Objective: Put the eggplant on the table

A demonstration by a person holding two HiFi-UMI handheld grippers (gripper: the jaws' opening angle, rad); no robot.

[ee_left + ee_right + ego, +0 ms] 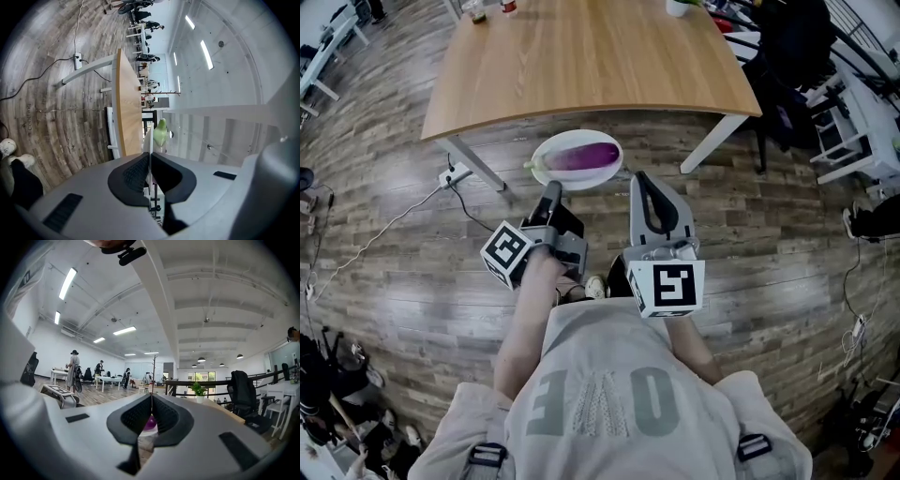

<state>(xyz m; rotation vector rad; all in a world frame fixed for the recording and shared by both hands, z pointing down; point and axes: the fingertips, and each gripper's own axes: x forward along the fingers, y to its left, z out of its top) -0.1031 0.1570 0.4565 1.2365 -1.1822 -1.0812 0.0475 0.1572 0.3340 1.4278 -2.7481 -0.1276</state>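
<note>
The left gripper [551, 190] has its jaws pinched tight on the near rim of a white plate [581, 182], holding it above the wooden floor [403, 272]. The purple eggplant [586, 156] lies lengthwise on that plate, with its green stem toward 9 o'clock. The plate hangs just short of the wooden table [581, 56], whose near edge lies at 12 o'clock from it. The right gripper [643, 180] sits at 4 o'clock of the plate, close beside its rim. Its jaws are closed together with nothing clamped between them.
</note>
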